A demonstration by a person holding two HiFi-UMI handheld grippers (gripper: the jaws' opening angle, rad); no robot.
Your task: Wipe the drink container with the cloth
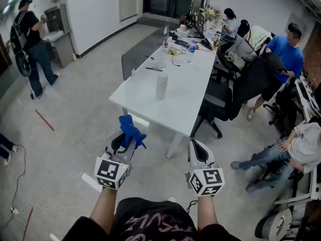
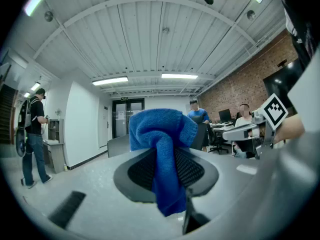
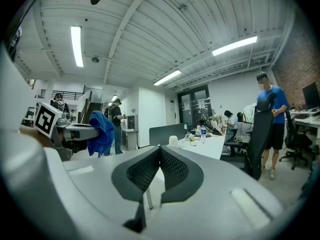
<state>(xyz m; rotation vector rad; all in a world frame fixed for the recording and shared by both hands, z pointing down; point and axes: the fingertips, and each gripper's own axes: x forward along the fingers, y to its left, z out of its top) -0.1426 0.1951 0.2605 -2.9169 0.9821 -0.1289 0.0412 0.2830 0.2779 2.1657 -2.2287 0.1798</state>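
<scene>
The left gripper (image 1: 129,138) is clamped on a blue cloth (image 1: 131,128), which bunches above its jaws and hangs down between them. The right gripper (image 1: 197,145), near it on the right, has its jaws pressed together with nothing in them. Both are held about level, short of the white table (image 1: 186,100). The container (image 1: 161,86), a tall white bottle, stands upright towards the table's near left end, well apart from both grippers. People (image 1: 281,49) gather along the table's right side.
</scene>
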